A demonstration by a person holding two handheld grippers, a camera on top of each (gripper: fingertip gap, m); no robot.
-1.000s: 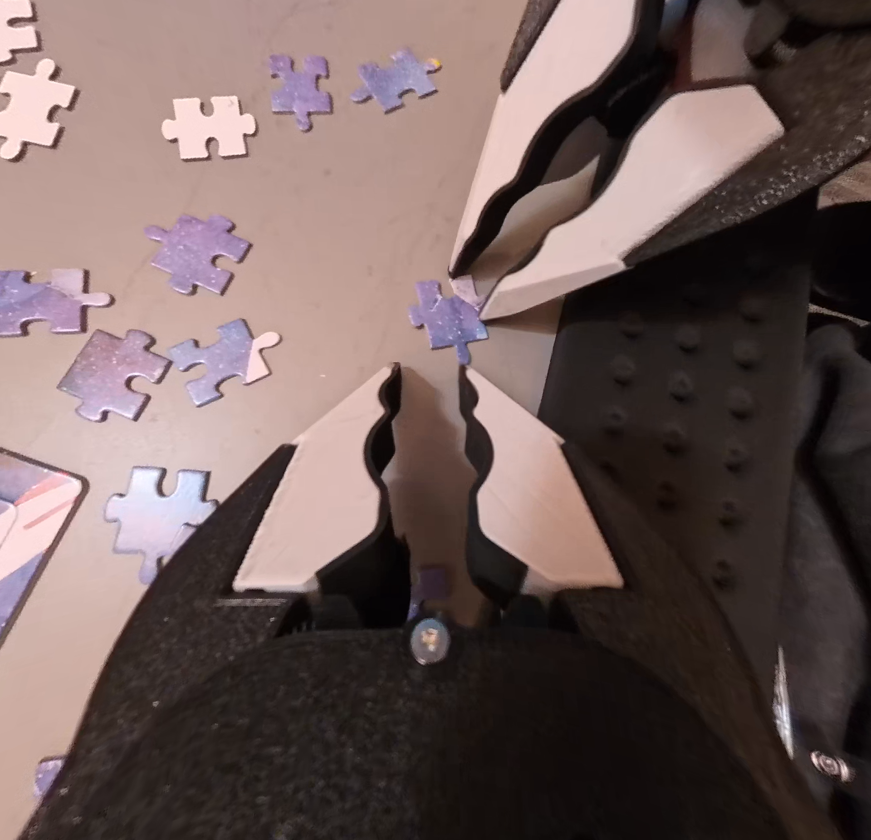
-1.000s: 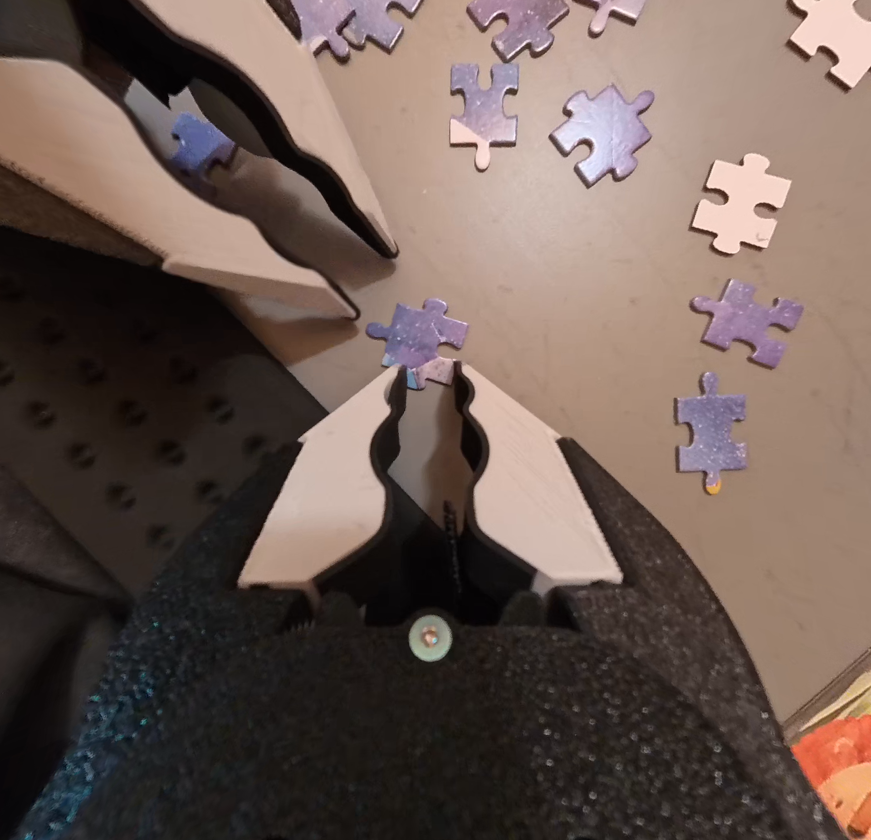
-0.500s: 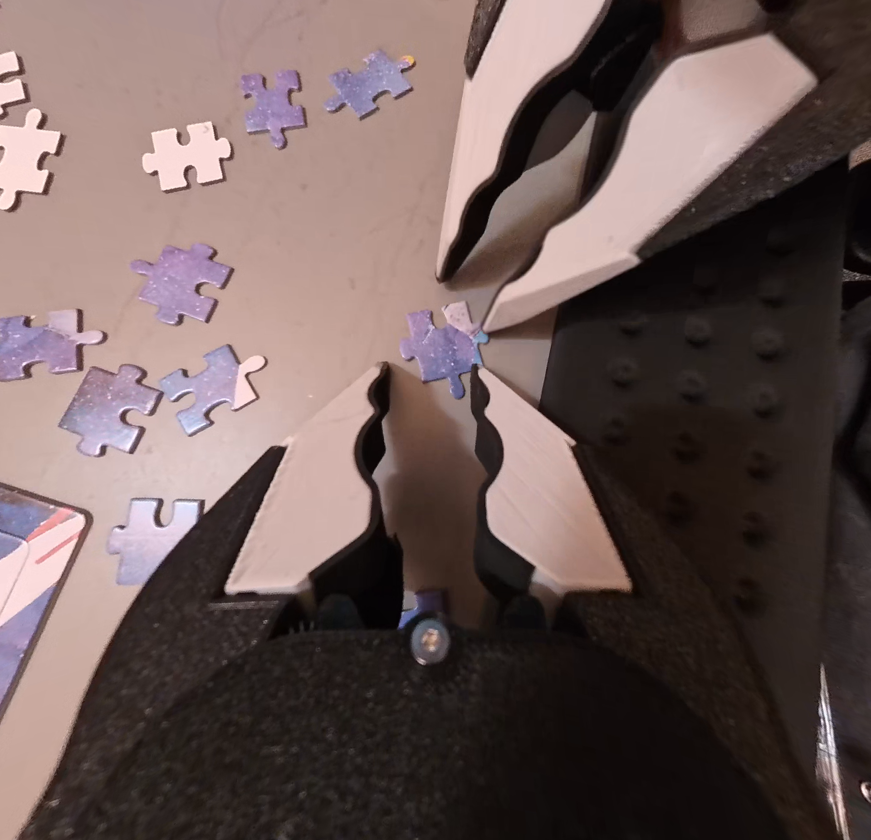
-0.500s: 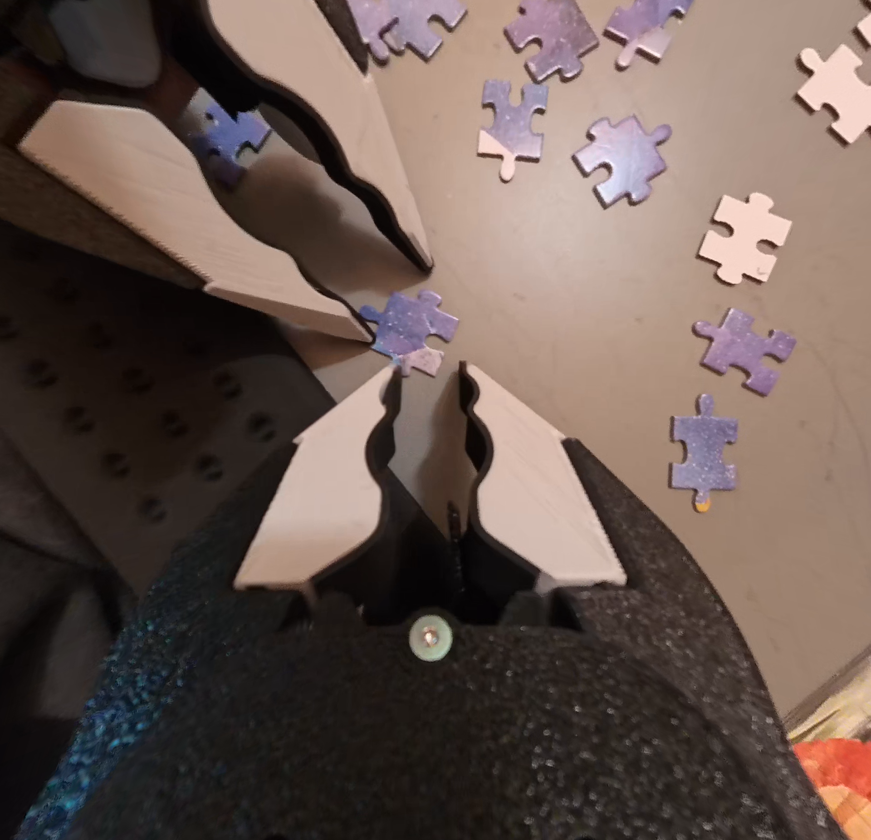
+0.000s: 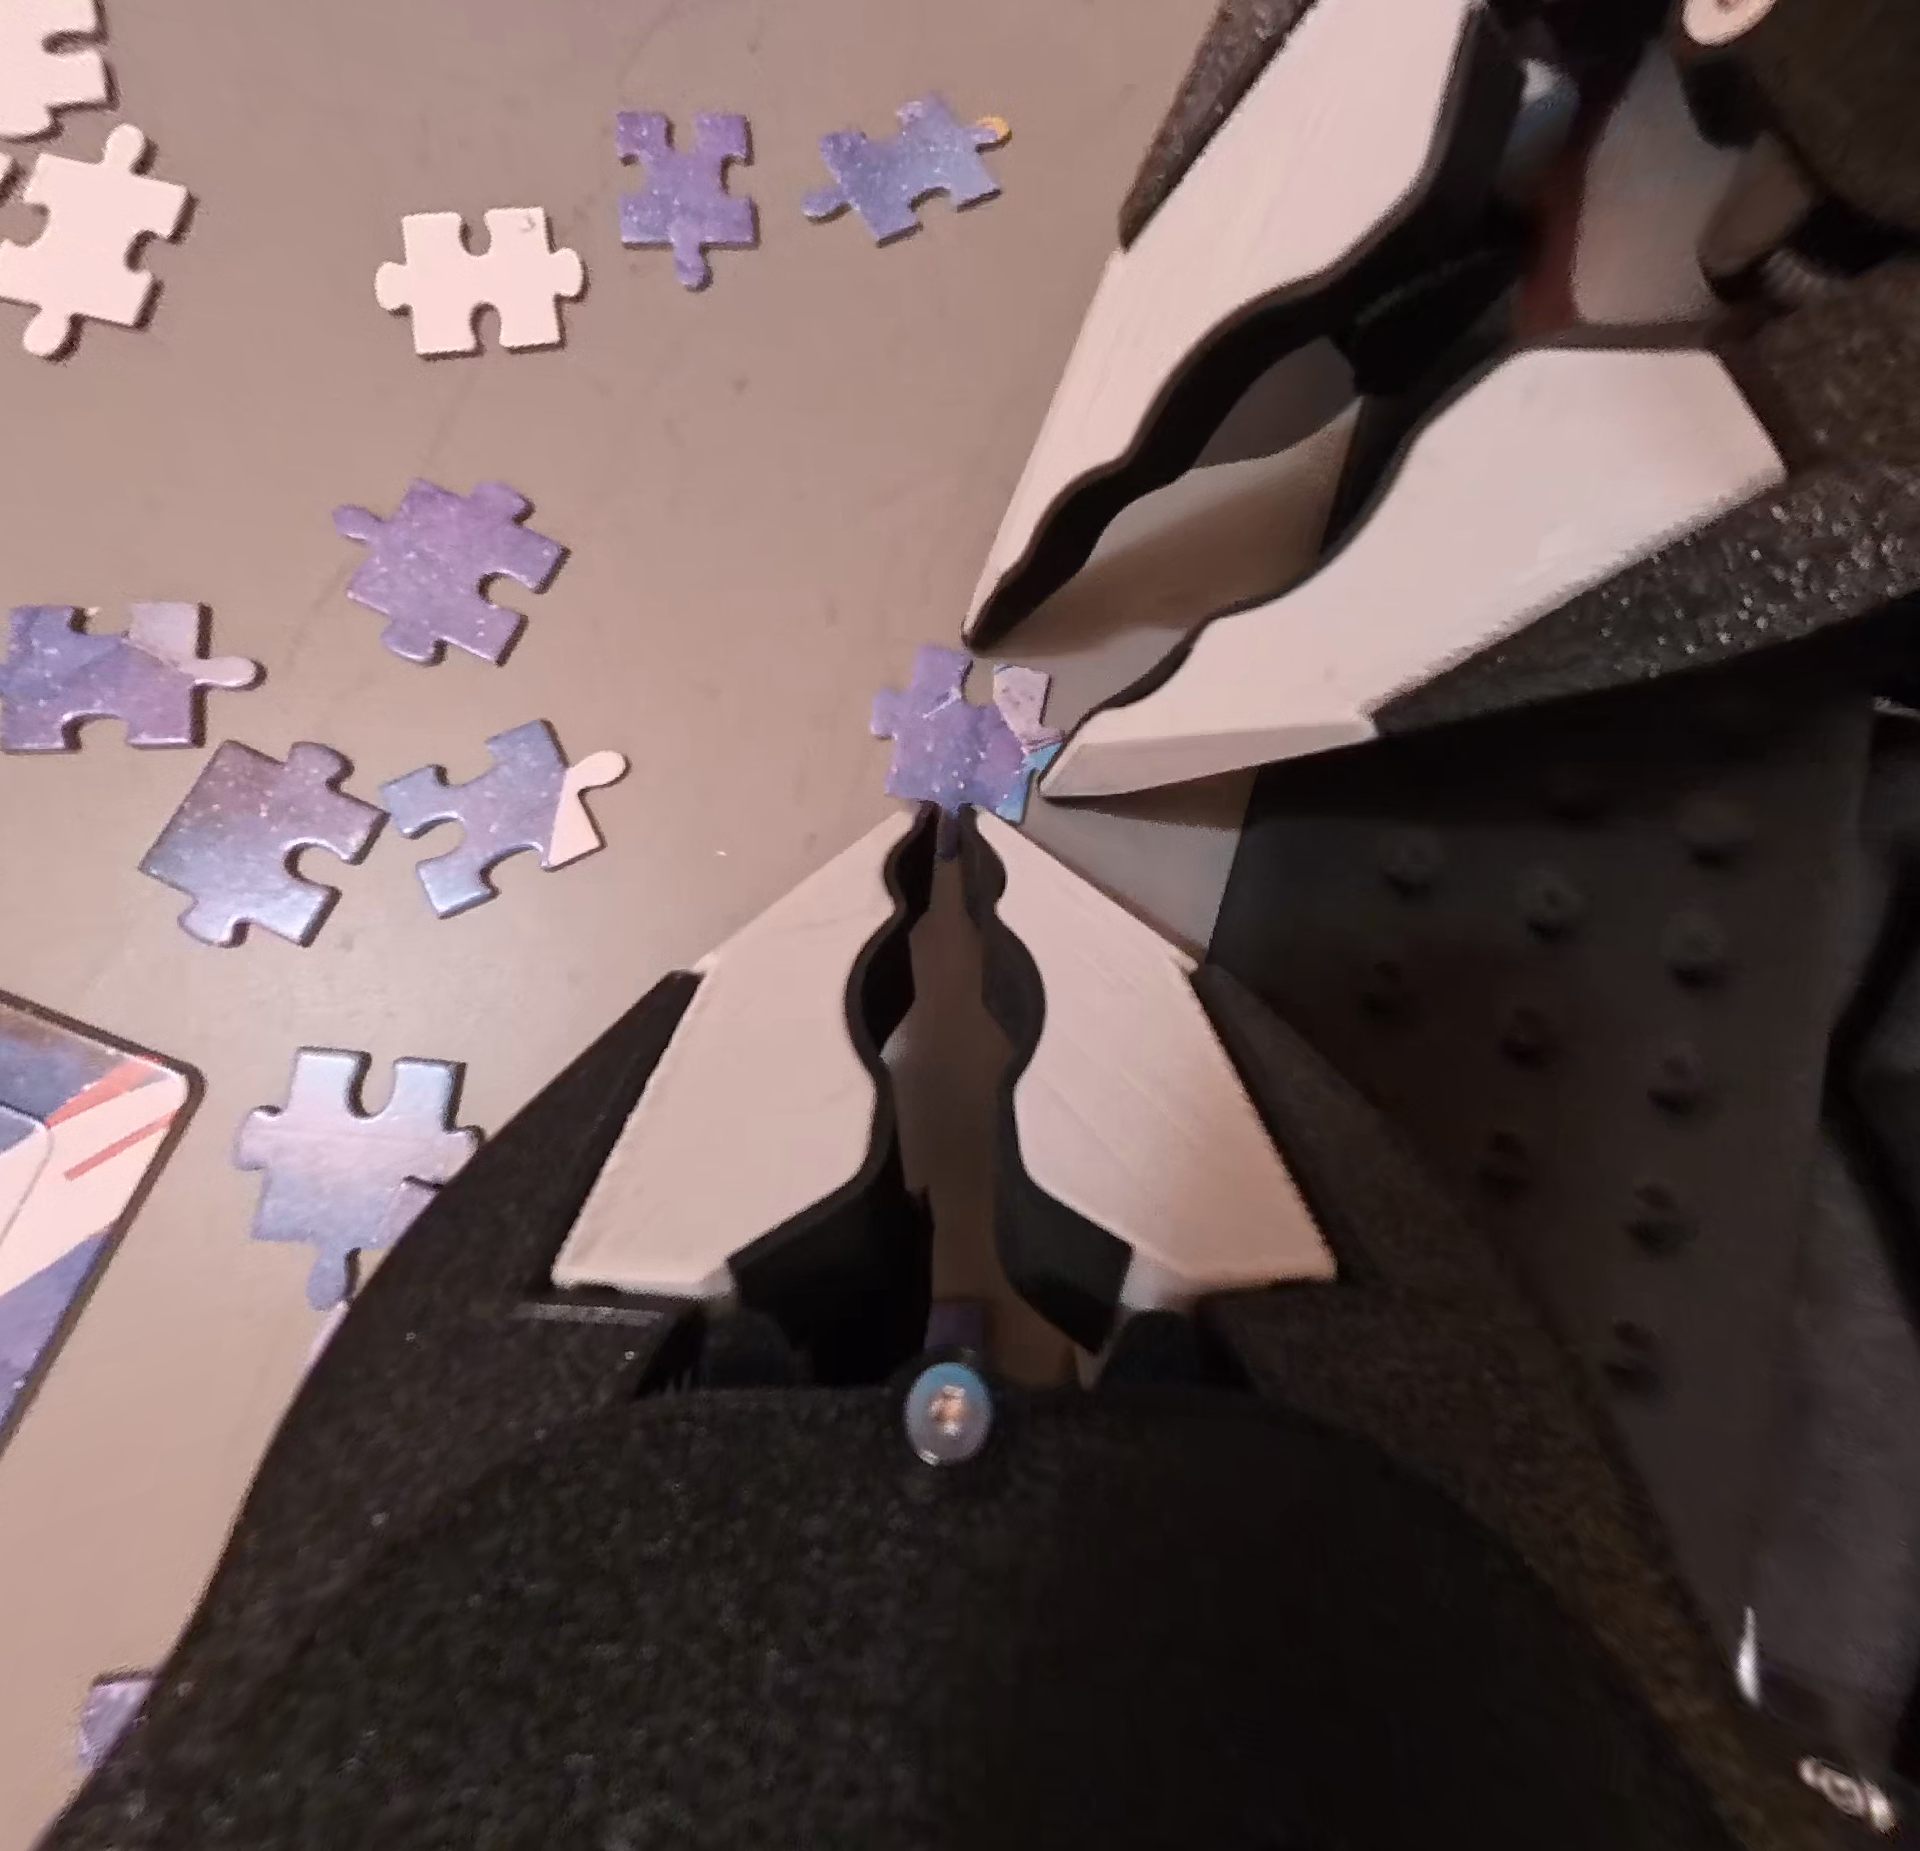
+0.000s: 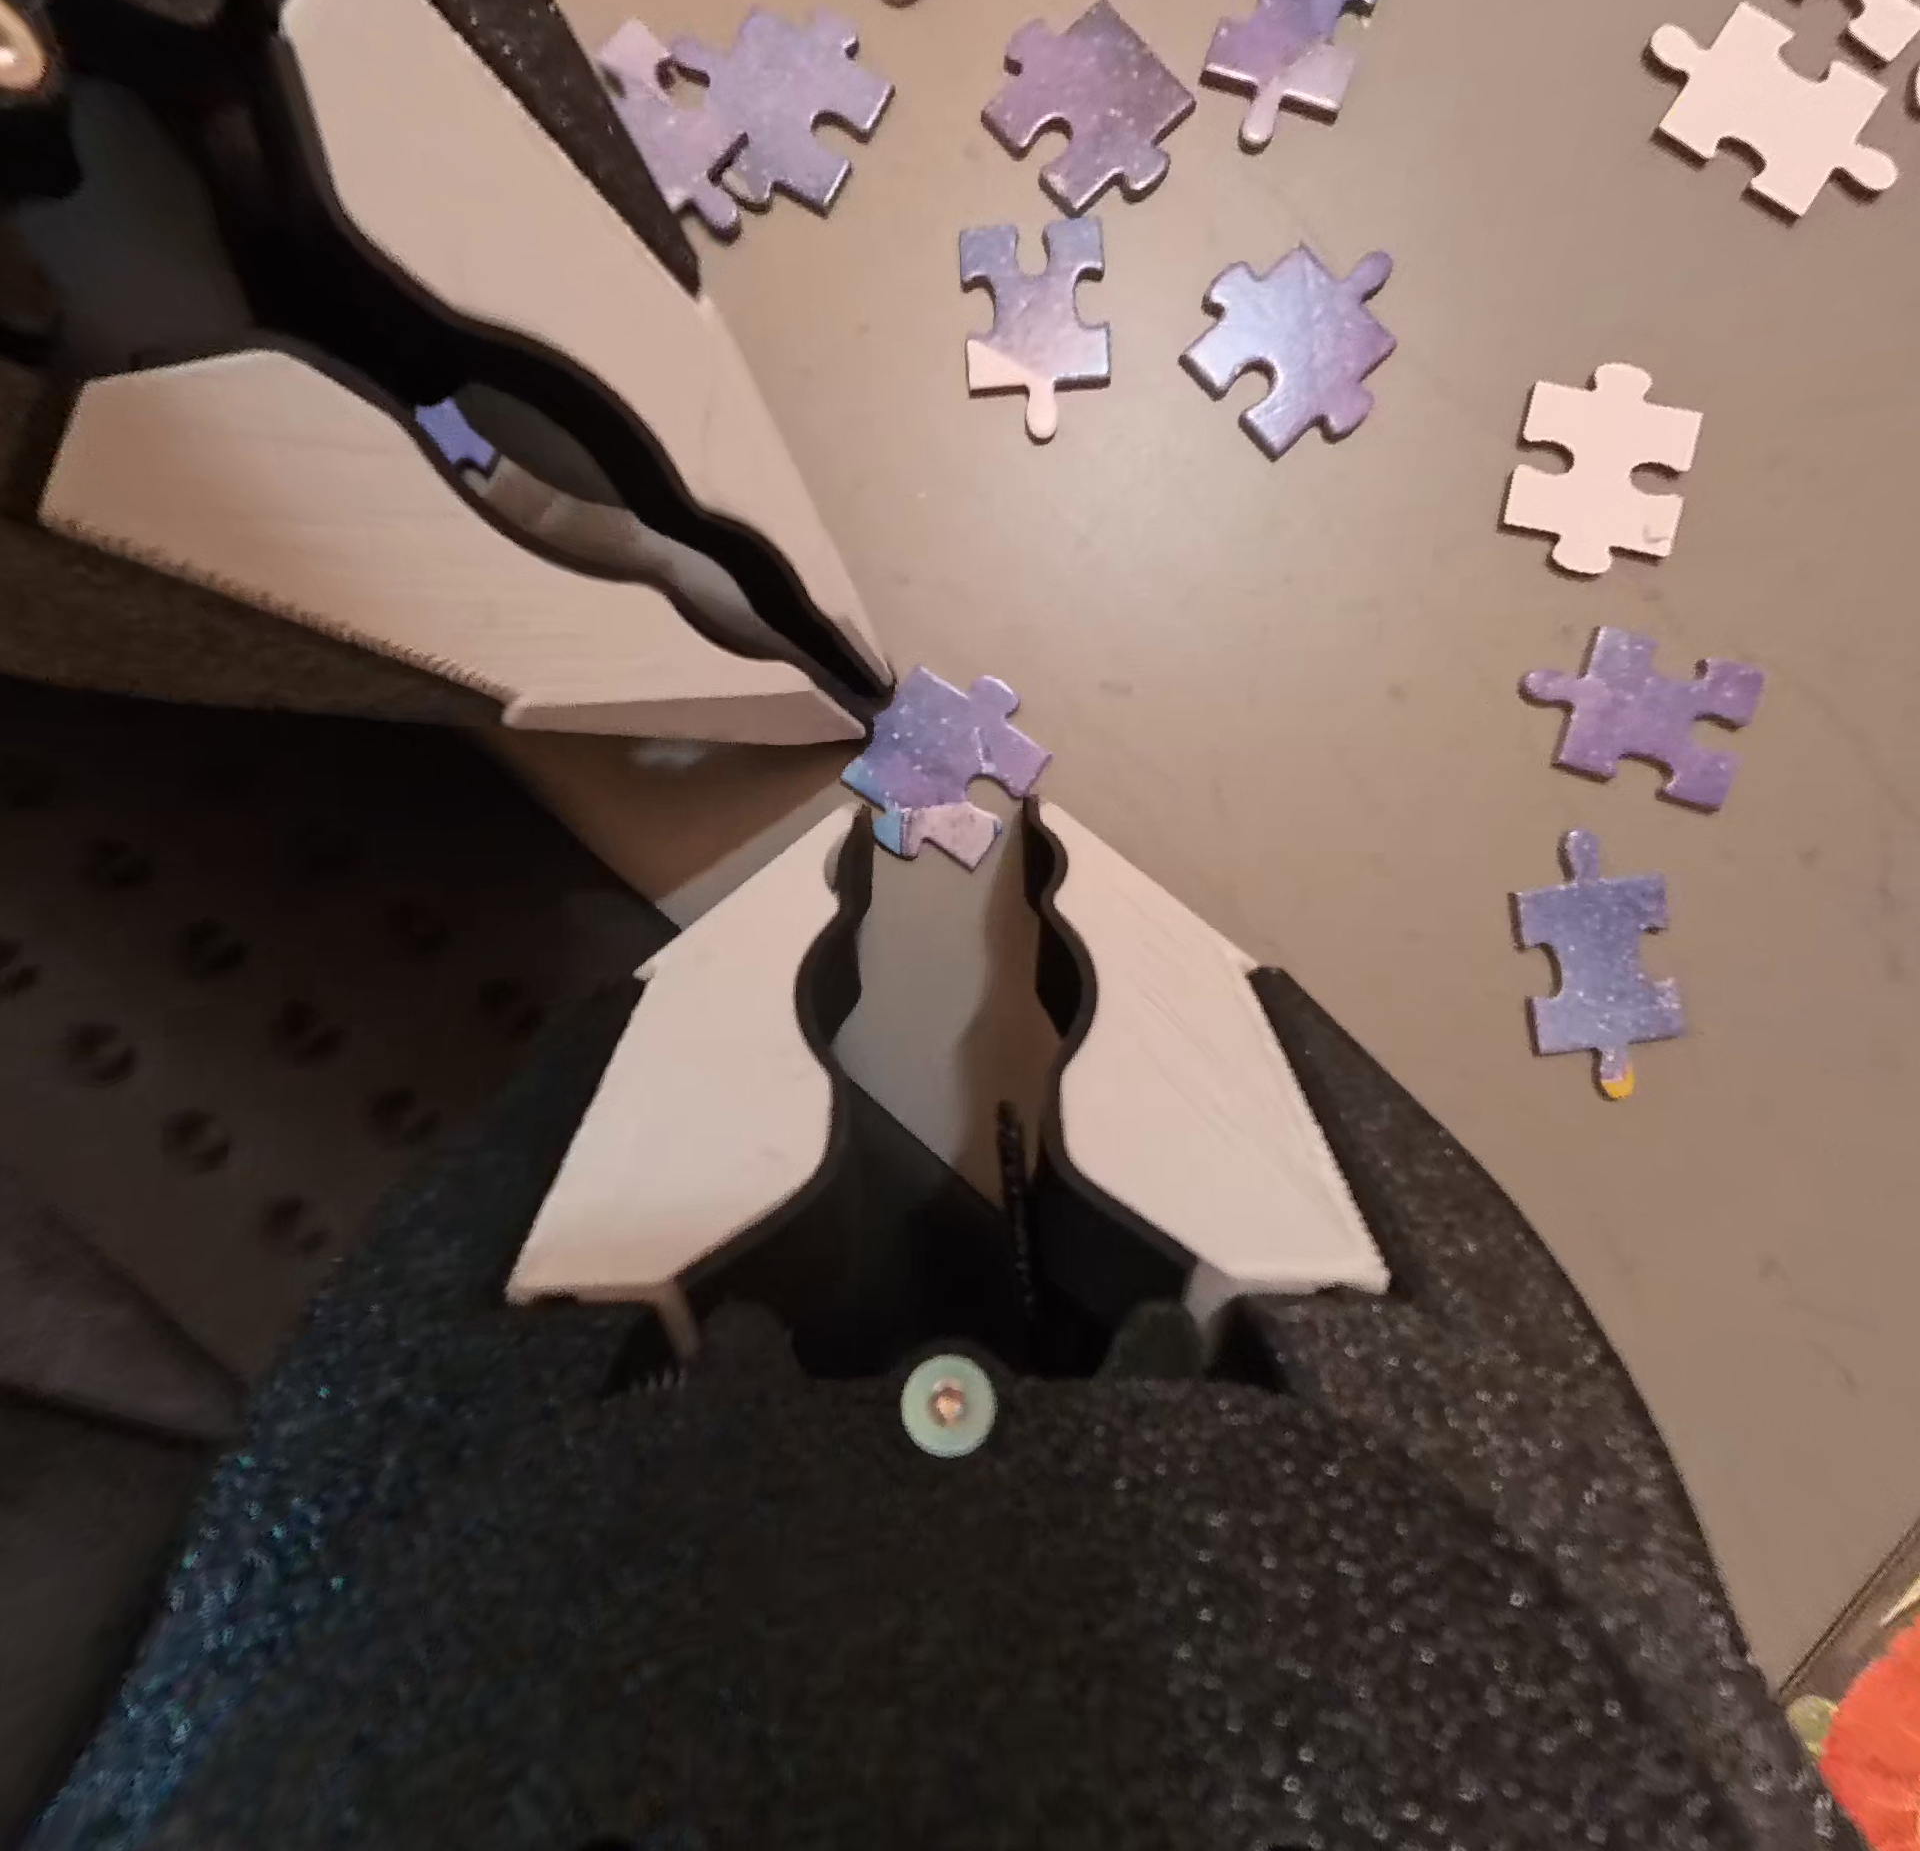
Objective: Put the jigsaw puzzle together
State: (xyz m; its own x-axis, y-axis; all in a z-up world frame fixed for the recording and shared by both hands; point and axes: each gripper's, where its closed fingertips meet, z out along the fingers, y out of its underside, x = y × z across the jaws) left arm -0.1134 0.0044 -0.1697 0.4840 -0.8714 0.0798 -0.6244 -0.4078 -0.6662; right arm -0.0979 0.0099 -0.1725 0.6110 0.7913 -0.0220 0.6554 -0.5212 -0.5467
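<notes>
A small purple starry puzzle piece (image 5: 951, 747) with a pale corner lies near the table's edge, between both grippers. My left gripper (image 5: 940, 819) has its jaws almost together, pinching the piece's near tab. In the right wrist view the same piece (image 6: 945, 757) is held at its corner by the left gripper (image 6: 875, 708). My right gripper (image 6: 943, 814) is open, its fingertips on either side of the piece's pale end. It also shows in the left wrist view (image 5: 1013, 710), coming in from the upper right.
Several loose purple pieces (image 5: 447, 570) and white face-down pieces (image 5: 483, 279) lie scattered on the grey-brown table (image 5: 727, 430). A partly built puzzle (image 5: 62, 1178) sits at the left. A black studded mat (image 5: 1558, 1074) borders the table on the right.
My left gripper's jaws have closed from open onto the purple piece. Both grippers have moved in closer to the piece, which has shifted slightly.
</notes>
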